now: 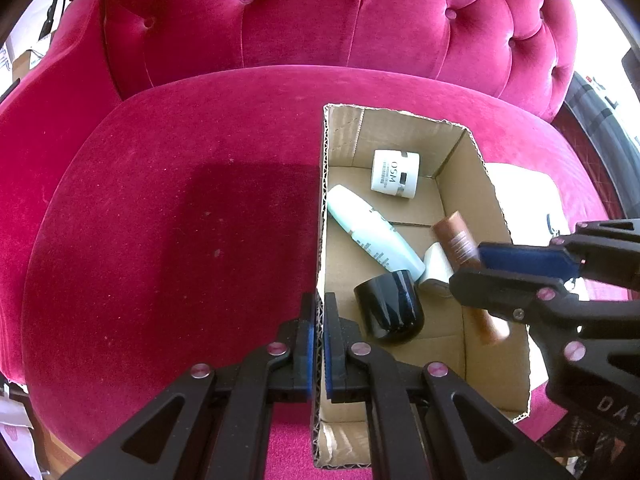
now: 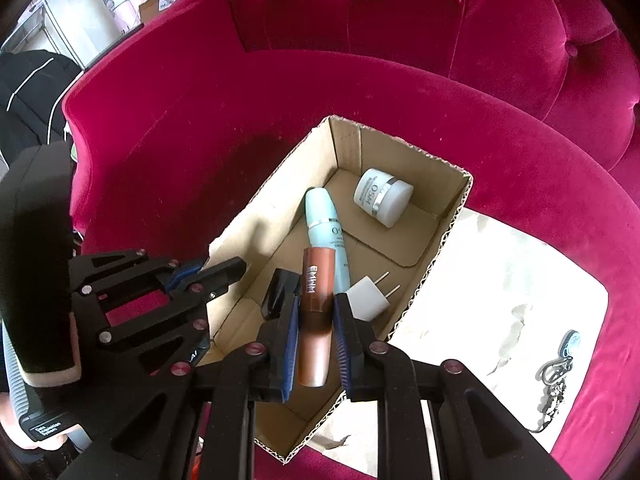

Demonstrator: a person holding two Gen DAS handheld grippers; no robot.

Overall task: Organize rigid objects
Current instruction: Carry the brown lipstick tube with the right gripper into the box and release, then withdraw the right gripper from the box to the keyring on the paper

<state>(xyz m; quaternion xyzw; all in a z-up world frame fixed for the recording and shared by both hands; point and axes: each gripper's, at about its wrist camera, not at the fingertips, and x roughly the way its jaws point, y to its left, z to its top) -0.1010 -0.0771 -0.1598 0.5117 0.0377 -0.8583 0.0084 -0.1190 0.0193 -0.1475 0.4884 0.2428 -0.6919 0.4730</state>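
Left gripper (image 1: 319,344) nearest lens, jaws clamped on box (image 1: 452,208) left wall. Right gripper (image 2: 316,316) over box, jaws astride brown tube (image 2: 316,312); gap visible between pads and tube, so not gripping; jaws slightly parted. No earlier view to compare. Tube tilted over box interior, right side. Inside box: white jar (image 2: 383,197) at far end, teal bottle (image 2: 330,232) lying along left side, black jar (image 1: 390,306) on its side near left gripper, white plug (image 2: 370,296) beside tube. Box sits on red velvet chair (image 1: 180,220).
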